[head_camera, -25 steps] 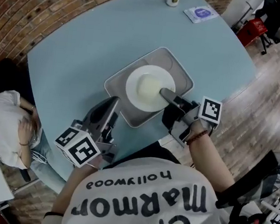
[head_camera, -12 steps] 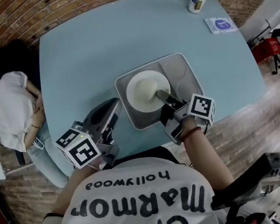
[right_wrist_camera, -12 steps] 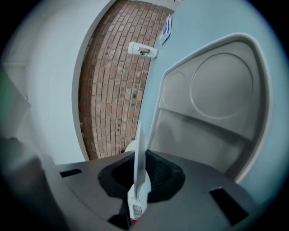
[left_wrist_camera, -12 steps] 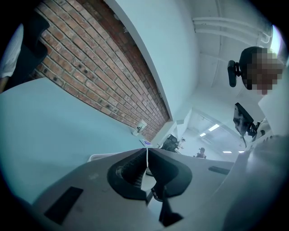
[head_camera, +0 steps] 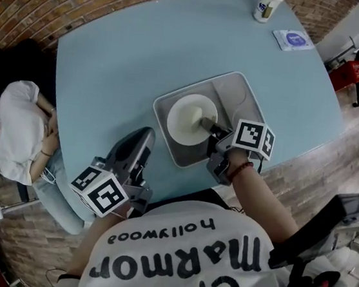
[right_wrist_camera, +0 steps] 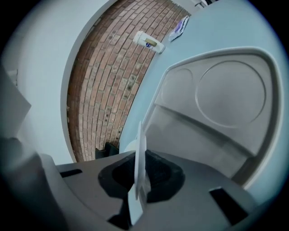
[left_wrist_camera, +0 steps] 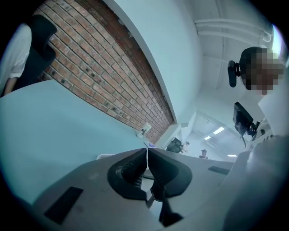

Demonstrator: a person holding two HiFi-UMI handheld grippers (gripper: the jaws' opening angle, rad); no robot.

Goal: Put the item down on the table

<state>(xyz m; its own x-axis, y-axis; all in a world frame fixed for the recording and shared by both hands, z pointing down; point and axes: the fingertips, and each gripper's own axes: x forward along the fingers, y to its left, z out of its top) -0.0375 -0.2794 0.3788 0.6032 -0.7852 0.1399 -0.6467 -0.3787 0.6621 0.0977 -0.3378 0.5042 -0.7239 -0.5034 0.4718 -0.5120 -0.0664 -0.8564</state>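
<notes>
A white plate (head_camera: 191, 118) lies over the near-left part of a grey compartment tray (head_camera: 239, 92) on the light blue table (head_camera: 120, 48). My right gripper (head_camera: 209, 125) is shut on the plate's near rim. In the right gripper view the rim (right_wrist_camera: 140, 151) runs edge-on between the pads of that gripper (right_wrist_camera: 141, 173), with the tray (right_wrist_camera: 226, 94) beyond. I cannot tell whether the plate touches the tray. My left gripper (head_camera: 145, 135) is over the table's near edge, left of the tray. In its own view, the left gripper (left_wrist_camera: 147, 155) is shut with nothing in it.
A white cup (head_camera: 268, 3) and a small blue-printed packet (head_camera: 295, 39) sit at the table's far right corner. A person in a white top (head_camera: 12, 129) sits against the table's left side. A brick wall runs behind the table. Red furniture (head_camera: 354, 67) stands on the floor at the right.
My right gripper has sunk with the plate toward the tray and now sits over its near-left part. The left gripper has shifted slightly and stays shut.
</notes>
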